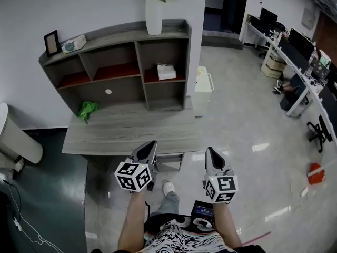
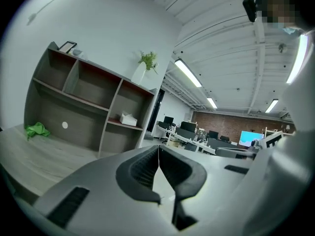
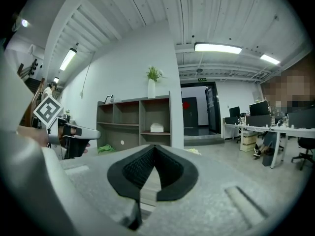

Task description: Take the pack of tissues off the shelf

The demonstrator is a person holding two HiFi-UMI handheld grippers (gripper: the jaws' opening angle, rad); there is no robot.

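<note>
A white pack of tissues (image 1: 166, 71) lies in the right middle compartment of the grey shelf unit (image 1: 138, 47) at the back of the wooden desk (image 1: 131, 130). It also shows in the left gripper view as the tissue pack (image 2: 129, 118) and, far off, in the right gripper view as the tissue pack (image 3: 156, 127). My left gripper (image 1: 149, 145) hovers over the desk's front edge, shut and empty (image 2: 158, 149). My right gripper (image 1: 210, 152) hangs beside it past the desk's right corner, jaws together with nothing between them (image 3: 154, 147). Both are well short of the shelf.
A white vase with a plant (image 1: 153, 12), a picture frame (image 1: 51, 42) and a small box (image 1: 73, 44) stand on the shelf top. A green cloth (image 1: 87, 109) lies on the desk. A low white cabinet (image 1: 202, 88) stands right of the shelf; office desks (image 1: 295, 57) line the far right.
</note>
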